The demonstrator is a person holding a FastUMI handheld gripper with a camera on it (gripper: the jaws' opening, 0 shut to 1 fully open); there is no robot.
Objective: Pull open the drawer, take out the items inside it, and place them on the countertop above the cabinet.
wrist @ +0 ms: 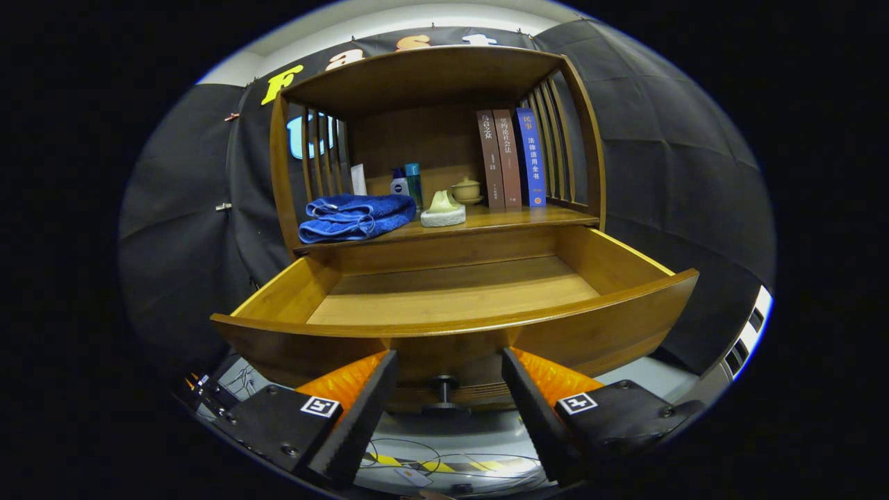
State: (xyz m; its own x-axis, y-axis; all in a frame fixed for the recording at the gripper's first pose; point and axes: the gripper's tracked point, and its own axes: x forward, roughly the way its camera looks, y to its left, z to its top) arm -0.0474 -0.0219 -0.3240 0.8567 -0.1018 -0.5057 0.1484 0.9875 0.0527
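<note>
While claw [444, 410] gapes: fingers wide, dark round knob [444, 386] between, untouched.
Wooden drawer [455, 316]: pulled out, bare inside.
Table [486, 221] above: folded blue towel [355, 217], books [510, 160], bottles.

A recording booth arranged like a home corner, black cloth wall [667, 173] all around, a wooden cabinet [444, 76] with slatted sides, on its worktop [500, 221] a folded blue towel [355, 217], toiletry bottles [407, 185], three standing books [510, 158], loose cables [444, 462] on the floor near the front
</note>
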